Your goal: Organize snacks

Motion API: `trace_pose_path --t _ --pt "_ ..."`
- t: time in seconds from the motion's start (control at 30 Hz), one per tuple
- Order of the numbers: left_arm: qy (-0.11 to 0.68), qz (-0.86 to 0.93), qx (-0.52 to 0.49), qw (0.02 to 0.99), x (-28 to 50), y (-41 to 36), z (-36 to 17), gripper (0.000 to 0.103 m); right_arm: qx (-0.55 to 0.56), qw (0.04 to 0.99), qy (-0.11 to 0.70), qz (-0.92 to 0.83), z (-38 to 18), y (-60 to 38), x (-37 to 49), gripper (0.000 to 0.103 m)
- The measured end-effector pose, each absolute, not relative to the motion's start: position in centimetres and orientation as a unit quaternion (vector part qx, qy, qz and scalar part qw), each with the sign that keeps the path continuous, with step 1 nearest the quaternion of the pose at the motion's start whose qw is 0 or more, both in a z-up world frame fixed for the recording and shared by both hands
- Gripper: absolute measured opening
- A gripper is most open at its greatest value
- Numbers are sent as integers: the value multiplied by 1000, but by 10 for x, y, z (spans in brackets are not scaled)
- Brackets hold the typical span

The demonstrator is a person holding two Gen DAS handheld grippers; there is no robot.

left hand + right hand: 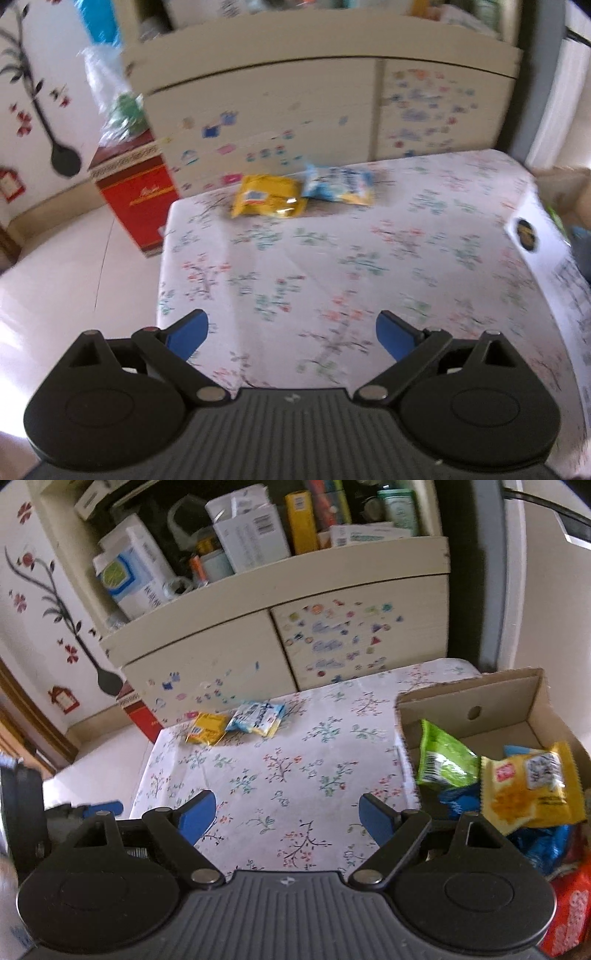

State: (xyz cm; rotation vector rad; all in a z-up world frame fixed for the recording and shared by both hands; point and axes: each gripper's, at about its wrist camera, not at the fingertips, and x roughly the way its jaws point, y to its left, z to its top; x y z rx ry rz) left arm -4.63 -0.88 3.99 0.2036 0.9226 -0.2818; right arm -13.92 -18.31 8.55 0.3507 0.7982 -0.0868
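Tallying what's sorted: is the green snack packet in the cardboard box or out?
In: the green snack packet sits inside the cardboard box.

Left gripper (291,332): black body, ribbed dark-grey central plate with a small pale mark at its top edge. Two rounded black housings flank the plate, each with a shallow oval recess and a triangular cut-out above. Black link arms run from silver round pins beside the plate out to blue finger pads (188,334). Small silver screws sit above the cut-outs.

Right gripper (288,814): same build, with the same ribbed plate, silver pins, black links and blue pads (195,812).
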Motion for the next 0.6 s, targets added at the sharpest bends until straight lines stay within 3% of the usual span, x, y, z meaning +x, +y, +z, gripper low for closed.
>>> trace_pose_path --t 0.6 --pt "431 -56 -12 900 90 7 -2 97 116 911 395 -3 50 -150 -111 89"
